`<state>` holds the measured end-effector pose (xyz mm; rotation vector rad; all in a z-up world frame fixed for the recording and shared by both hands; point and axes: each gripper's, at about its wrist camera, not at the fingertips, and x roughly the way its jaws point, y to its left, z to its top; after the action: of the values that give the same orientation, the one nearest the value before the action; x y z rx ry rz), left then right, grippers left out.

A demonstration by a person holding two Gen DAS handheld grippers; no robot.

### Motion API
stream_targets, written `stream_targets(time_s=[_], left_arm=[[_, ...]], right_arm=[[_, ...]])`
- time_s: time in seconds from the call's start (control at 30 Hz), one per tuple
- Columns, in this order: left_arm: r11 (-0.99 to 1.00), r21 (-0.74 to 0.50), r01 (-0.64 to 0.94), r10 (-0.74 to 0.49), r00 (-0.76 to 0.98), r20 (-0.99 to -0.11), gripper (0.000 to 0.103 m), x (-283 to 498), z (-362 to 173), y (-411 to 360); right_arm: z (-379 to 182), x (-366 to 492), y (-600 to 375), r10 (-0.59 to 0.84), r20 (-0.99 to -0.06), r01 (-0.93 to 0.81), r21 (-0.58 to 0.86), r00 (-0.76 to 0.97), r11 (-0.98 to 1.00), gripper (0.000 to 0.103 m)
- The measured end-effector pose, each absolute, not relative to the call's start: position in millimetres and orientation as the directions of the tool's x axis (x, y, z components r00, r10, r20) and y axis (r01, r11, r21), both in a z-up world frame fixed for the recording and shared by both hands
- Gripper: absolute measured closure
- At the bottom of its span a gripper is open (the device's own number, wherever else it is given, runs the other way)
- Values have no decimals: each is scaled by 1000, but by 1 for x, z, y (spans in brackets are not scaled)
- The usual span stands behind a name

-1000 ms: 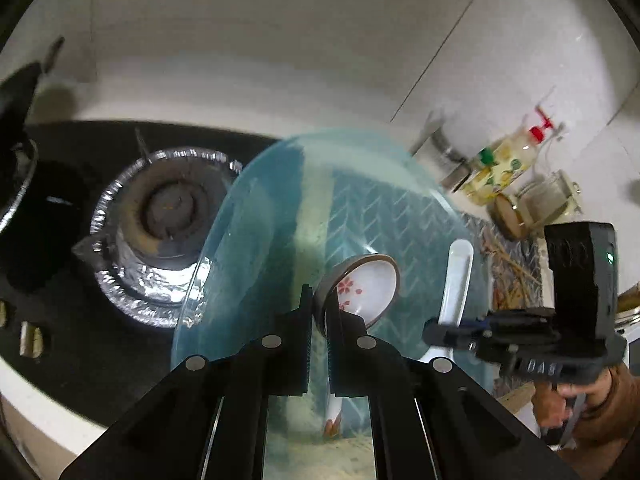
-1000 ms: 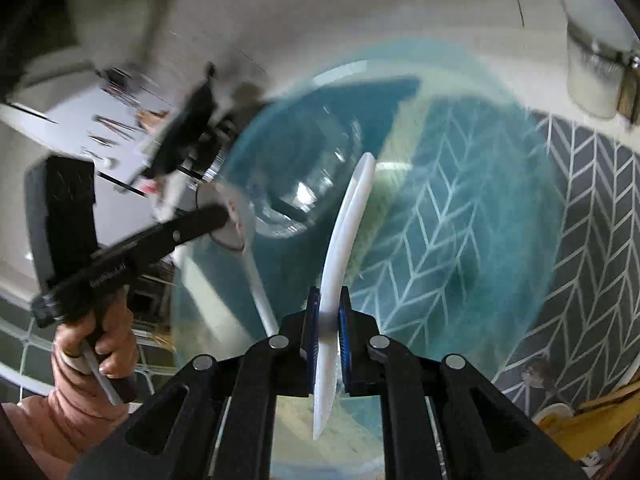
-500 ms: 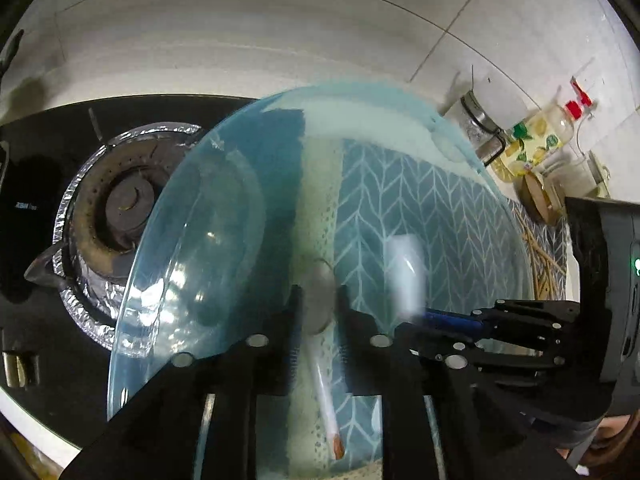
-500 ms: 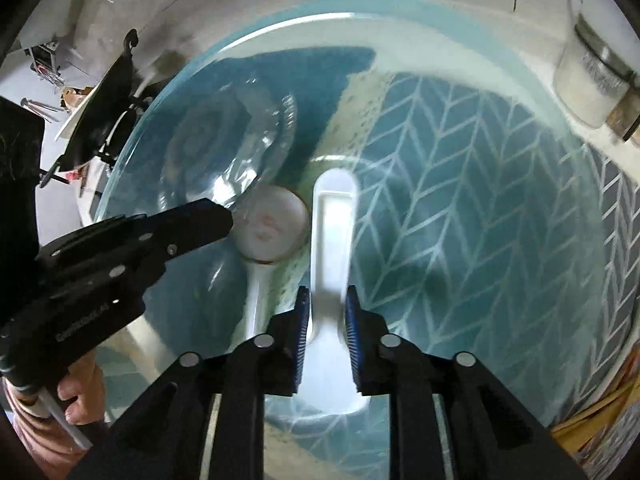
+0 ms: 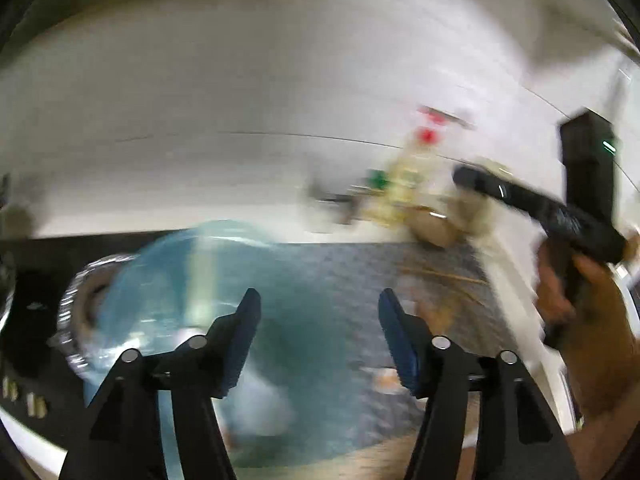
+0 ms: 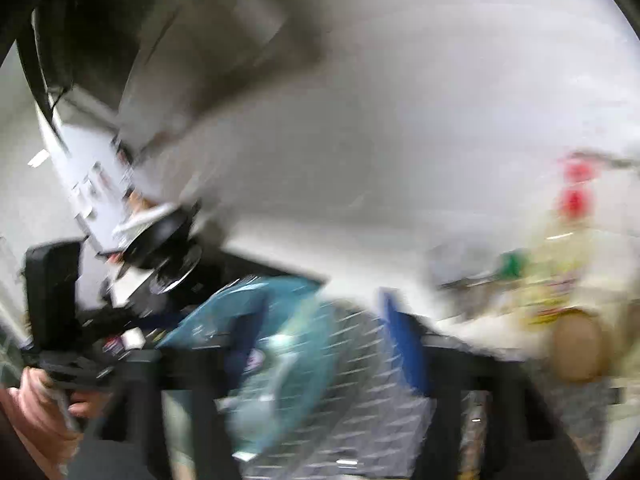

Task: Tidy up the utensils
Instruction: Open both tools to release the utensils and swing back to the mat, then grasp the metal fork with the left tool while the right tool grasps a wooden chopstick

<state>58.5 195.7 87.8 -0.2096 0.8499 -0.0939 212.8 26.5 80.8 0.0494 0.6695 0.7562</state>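
Spoons: pale smear inside glass plate (image 5: 168, 280), shape and long axis lost to blur. Plate: clear blue-tinted glass, round, one rim over foil-lined burner (image 5: 80, 304), rest on chevron mat (image 5: 360, 264) on desk. Your left tool (image 5: 318, 320): fingers spread wide, holding nothing. Your right tool (image 6: 320, 344): blurred, blue pads apart, nothing between. Bottles (image 5: 404, 184) against back wall.

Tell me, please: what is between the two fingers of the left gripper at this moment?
Nothing is held. In the left wrist view the left gripper stands open, and through the gap shows only the blurred blue glass plate on the patterned mat.
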Motion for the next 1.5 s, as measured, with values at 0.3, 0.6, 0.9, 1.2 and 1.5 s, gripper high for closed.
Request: stream_targets(time_s=[0.3, 0.6, 0.9, 1.2, 1.5], left_arm=[[933, -360, -25, -312, 445, -839, 35, 96, -33, 83], [949, -288, -131, -207, 433, -878, 35, 111, -61, 71], [960, -271, -64, -222, 410, -885, 41, 145, -83, 41], [974, -225, 24, -218, 365, -905, 77, 188, -118, 5], [991, -125, 44, -133, 323, -937, 83, 204, -138, -9]], right_arm=[[-61, 224, -85, 527, -744, -374, 390, 410, 841, 39], [-139, 230, -30, 521, -809, -488, 352, 270, 799, 73], [-127, 224, -77, 566, -756, -441, 407, 329, 800, 95], [-115, 209, -137, 545, -742, -352, 426, 390, 833, 95], [-115, 209, -154, 548, -735, -329, 443, 400, 834, 95]])
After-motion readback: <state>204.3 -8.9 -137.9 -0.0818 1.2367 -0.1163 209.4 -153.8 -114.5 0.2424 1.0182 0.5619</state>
